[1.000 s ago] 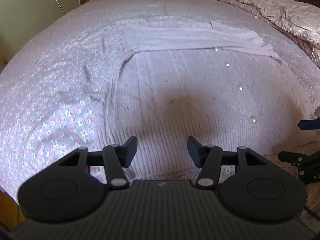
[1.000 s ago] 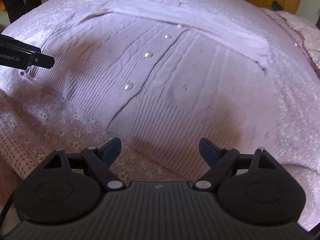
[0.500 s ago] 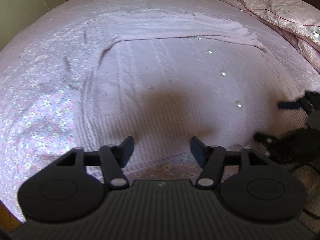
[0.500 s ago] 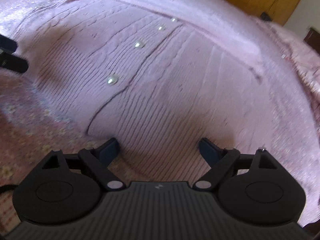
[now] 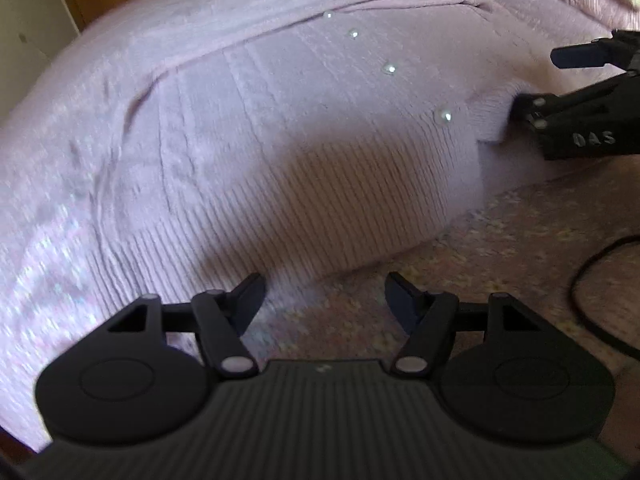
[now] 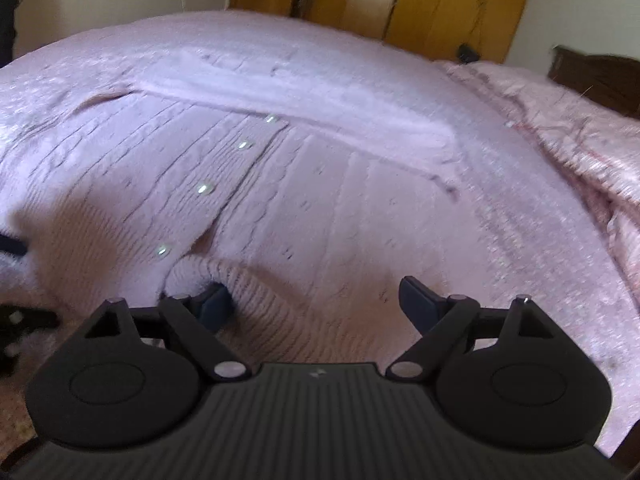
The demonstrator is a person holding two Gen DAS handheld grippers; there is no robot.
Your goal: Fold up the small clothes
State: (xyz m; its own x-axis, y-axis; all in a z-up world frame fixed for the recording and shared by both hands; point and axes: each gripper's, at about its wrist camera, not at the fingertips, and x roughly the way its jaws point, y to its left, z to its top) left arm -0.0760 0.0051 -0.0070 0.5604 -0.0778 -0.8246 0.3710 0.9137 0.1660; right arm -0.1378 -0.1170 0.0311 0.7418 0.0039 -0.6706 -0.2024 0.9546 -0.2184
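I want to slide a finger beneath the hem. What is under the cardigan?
The cardigan lies on a pink floral bedsheet, which shows just past the hem. What lies beneath the cardigan's middle is covered. The right gripper has one finger under the hem.

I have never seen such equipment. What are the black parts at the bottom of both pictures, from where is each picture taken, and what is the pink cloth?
The black parts are two-finger grippers that a person holds, one in each hand. Each carries a camera looking forward along its fingers, so each picture shows its own gripper at the bottom.

The left camera shows the left gripper, open, just before the hem of a pink knitted cardigan with pearl buttons. The cardigan lies flat on a bed with a flowered cover. The right gripper appears at that picture's right edge.

The right camera shows the right gripper, open, with one finger pushed under the hem. Nothing is clamped yet.
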